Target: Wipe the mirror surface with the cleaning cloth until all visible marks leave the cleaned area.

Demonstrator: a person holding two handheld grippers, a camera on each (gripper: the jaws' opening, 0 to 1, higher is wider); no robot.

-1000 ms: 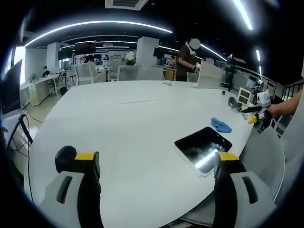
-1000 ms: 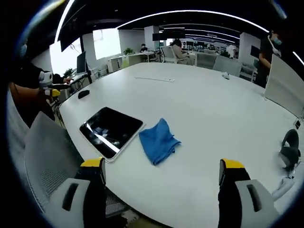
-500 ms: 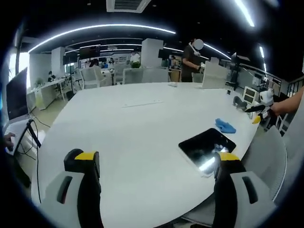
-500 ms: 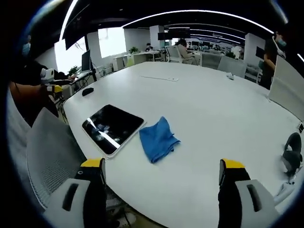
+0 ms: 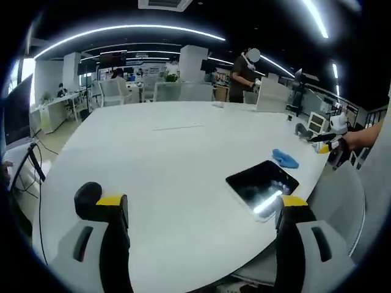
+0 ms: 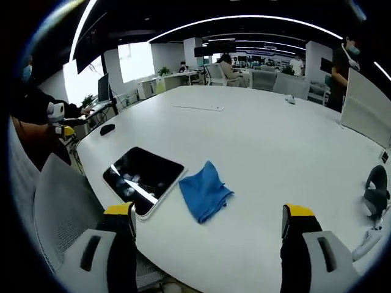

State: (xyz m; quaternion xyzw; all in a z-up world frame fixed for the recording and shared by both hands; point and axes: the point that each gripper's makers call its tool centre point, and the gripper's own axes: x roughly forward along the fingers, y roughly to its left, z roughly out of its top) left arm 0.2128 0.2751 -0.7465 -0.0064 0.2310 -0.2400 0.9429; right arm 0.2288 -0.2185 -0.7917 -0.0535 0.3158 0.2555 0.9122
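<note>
Right tongs [image 6: 208,223]: jaws spread wide, nothing between them, held above the near edge of the white worktop [image 6: 275,140]. Blue cloth [image 6: 205,190] lies crumpled just ahead of them, slightly toward their left jaw. Mirror [image 6: 143,179] lies flat beside the cloth on that same side, their edges touching or nearly so; cannot tell which.

Left tongs [image 5: 201,210]: jaws also wide apart and empty. Mirror [image 5: 262,185] sits ahead, just beyond their right jaw tip; cloth [image 5: 285,159] farther off past it.

Change over the last second: both views drifted a little; cloth and mirror keep the same arrangement on the worktop. Neither tool has closed in. Judgement: wiping not begun; cloth pickup is the next step.

Hard to make out: mirror reflects ceiling lights as bright streaks, so actual marks on it cannot be separated from glare. A small dark object [image 5: 87,194] sits behind the left jaw, partly hidden; unidentified.
</note>
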